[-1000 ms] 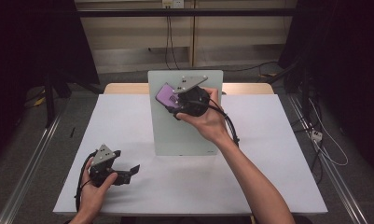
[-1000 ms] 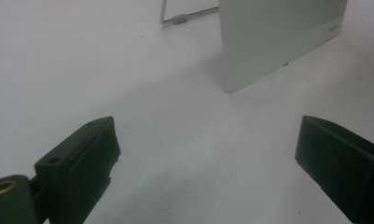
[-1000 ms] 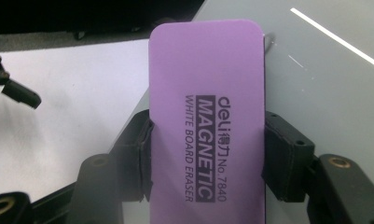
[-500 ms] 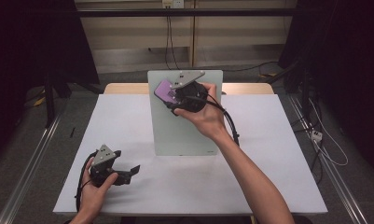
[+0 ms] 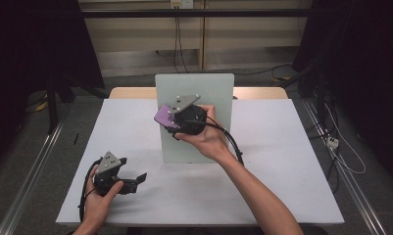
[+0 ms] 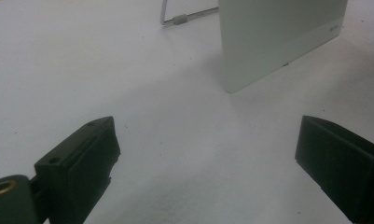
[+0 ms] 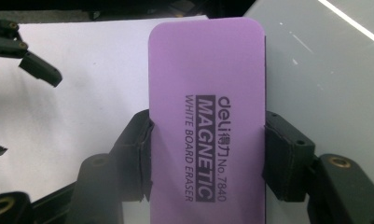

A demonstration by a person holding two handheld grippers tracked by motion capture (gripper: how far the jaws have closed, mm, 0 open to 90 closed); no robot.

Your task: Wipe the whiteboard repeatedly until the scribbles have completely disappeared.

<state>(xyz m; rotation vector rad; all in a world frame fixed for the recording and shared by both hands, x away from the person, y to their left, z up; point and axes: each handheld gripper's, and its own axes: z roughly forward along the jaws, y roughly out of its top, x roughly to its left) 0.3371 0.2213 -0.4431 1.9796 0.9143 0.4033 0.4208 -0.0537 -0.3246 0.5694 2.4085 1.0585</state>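
Against the upright whiteboard (image 5: 204,98) at the middle of the desk (image 5: 292,161), the right gripper (image 5: 173,120) carries a purple whiteboard eraser (image 5: 163,116); in the right gripper view its two black jaws pinch the eraser (image 7: 205,107) across its narrow width, one pad on each long edge, with most of the printed face standing out beyond them and the board (image 7: 334,84) just to one side; whether the eraser's underside already touches the board's surface I cannot tell from these views. By its print it is a magnetic eraser, so I judge it light, with a stiff smooth back and likely a softer wiping pad beneath; the long edges are the sensible place to grip, as now, since the face is broad and slick and offers the jaws nothing to bite; a hold near the middle of its length would keep it from pivoting when dragged. Its magnet may snap it towards the board as it nears, and the board, propped on a thin wire stand (image 6: 184,17), could rock or slide under firm pressure. The left gripper (image 5: 135,180) rests low near the desk's near left corner, its jaws spread wide with nothing between them.
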